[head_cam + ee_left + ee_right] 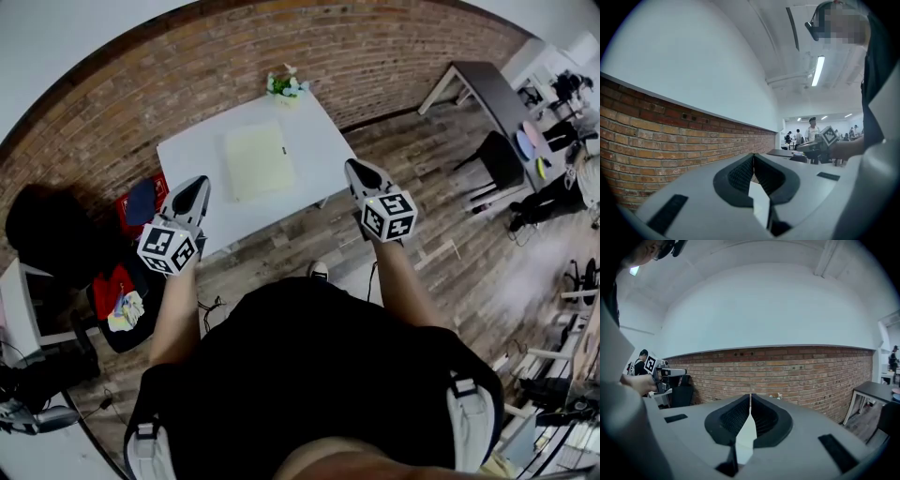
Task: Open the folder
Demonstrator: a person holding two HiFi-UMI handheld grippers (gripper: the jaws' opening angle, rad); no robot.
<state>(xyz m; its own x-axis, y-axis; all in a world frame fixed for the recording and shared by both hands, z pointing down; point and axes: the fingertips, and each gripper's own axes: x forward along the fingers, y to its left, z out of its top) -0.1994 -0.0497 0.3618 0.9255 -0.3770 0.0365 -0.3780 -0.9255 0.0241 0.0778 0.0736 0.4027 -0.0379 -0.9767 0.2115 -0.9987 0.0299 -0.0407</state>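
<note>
A brick wall (234, 66) is bounding a wood-floored room, and a white table (187, 155) is standing near it in the upper middle of the head view. The folder (259, 161), pale yellow and closed, is lying flat at the table's centre. Flowers (286, 86) are sitting at the table's far edge. The person is standing short of the table, holding one tool at the frame's left and one at its right. The left gripper (198, 181) is clenched with nothing between its jaws. The right gripper (355, 166) is likewise clenched and empty. Both are well apart from the folder.

Procedure, as a judgement: the approach is the step in hand.
- Both grippers need lowering to the tabletop.
- One should be pinning the folder near its spine.
- The other, jaws parted, should be catching only the top cover at the free edge. Which edge is free cannot be told from here.
- Caution: a flat cover offers little to pinch, so the folder may slide.
</note>
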